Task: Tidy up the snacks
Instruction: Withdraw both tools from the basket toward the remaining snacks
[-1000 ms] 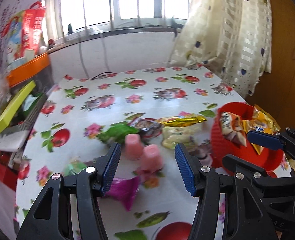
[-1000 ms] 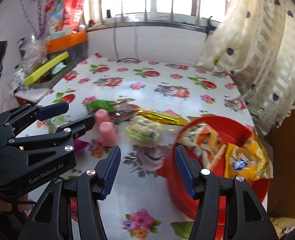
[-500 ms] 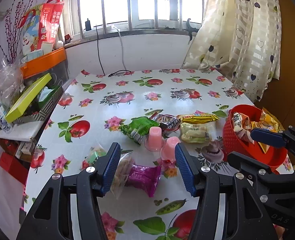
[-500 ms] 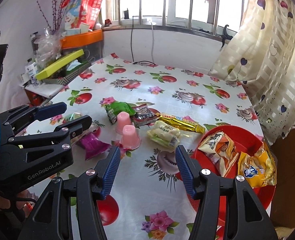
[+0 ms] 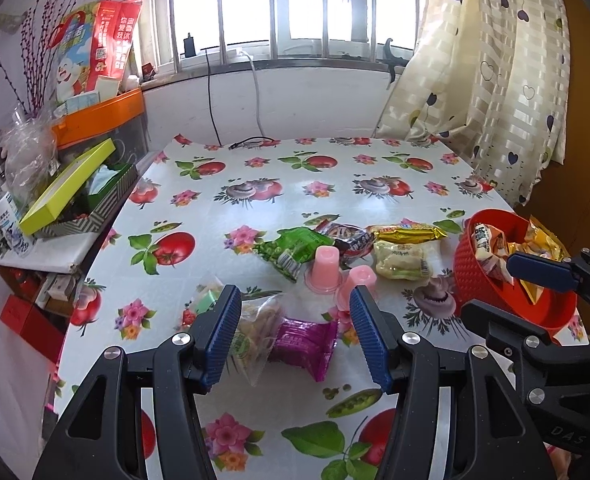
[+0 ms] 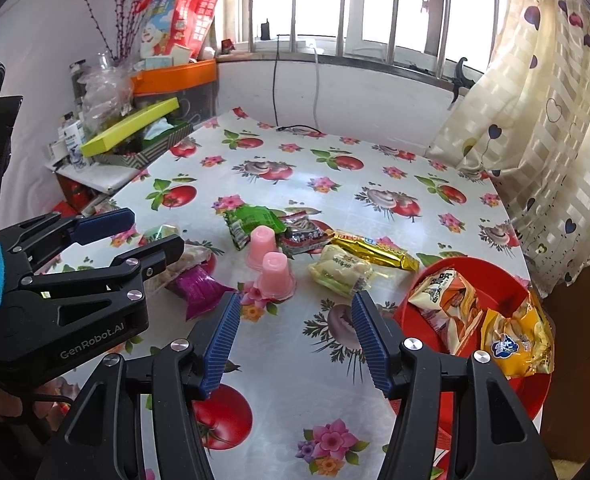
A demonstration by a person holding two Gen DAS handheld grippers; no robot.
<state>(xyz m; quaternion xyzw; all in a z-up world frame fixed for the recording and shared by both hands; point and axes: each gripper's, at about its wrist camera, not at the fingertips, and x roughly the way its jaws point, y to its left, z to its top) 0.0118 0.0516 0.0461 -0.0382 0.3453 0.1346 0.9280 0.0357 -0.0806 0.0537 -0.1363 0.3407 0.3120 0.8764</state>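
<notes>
Left gripper [image 5: 295, 334] and right gripper [image 6: 293, 338] both hang above the fruit-print tablecloth [image 5: 295, 184] with jaws spread wide, nothing held. Loose snacks lie mid-table: a magenta foil packet [image 5: 305, 342] just ahead of the left jaws, two pink jelly cups [image 6: 269, 260], a gold foil bar [image 6: 375, 250]; the red plastic basket [image 6: 495, 280] at the right edge holds two packets. Likely next pick is the magenta packet: descend square, straddle its body rather than the crimped end, and close gently.
</notes>
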